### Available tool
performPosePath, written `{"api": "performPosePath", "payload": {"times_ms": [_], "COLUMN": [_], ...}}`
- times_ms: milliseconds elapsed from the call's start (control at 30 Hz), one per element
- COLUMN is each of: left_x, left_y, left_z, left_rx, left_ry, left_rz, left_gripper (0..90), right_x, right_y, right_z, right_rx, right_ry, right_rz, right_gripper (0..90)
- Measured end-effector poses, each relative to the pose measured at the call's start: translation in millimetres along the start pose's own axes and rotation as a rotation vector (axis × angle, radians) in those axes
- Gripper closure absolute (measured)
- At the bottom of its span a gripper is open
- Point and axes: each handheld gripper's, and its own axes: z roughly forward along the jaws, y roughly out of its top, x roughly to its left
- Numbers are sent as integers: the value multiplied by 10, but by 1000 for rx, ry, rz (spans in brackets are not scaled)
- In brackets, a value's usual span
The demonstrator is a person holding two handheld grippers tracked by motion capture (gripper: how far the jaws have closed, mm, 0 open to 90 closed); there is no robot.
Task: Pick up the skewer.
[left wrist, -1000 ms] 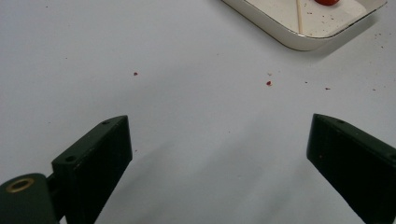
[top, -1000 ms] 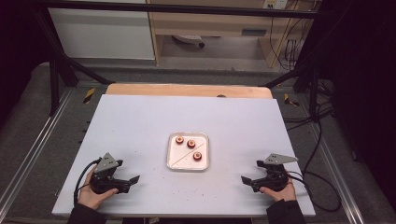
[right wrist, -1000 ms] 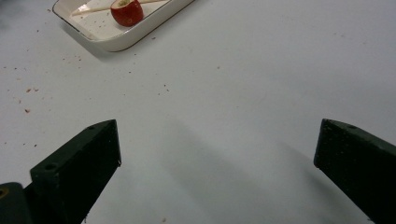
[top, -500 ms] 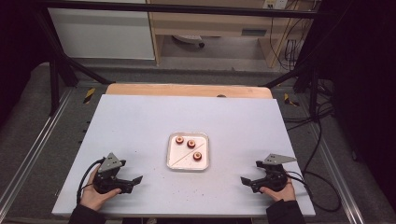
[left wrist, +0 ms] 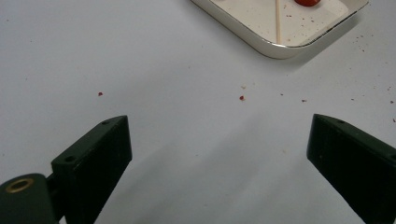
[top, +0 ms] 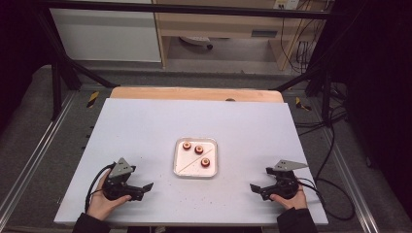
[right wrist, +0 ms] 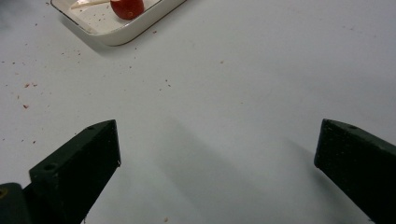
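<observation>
While both grippers rest on the white table [top: 145, 126], the left gripper [top: 144, 190] and right gripper [top: 256, 189] hold their jaws wide apart, empty. Ahead of the jaws sits a glossy, round-cornered tray [top: 213, 171]. The high view shows three red pieces [top: 198, 149]; the left gripper view shows a thin wooden stick [left wrist: 278, 21].

The black two-jaw left gripper [top: 142, 190] slid a little toward four o'clock over the white table [top: 145, 126], ending nearer the table's front edge, its jaws spread wide.
</observation>
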Motion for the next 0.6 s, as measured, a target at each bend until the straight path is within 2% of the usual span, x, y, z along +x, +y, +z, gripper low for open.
{"api": "performPosePath", "payload": {"times_ms": [200, 600], "left_x": [-47, -175], "left_y": [103, 330], "left_z": [9, 109], "left_rx": [-2, 17], "left_ry": [1, -12], "left_rz": [6, 47], "left_gripper": [65, 64], "right_x": [-1, 4], "right_y": [1, -3], "right_z": [0, 10], "right_rx": [0, 6], "right_ry": [3, 0], "right_rz": [-3, -7], "right_gripper": [10, 10]}}
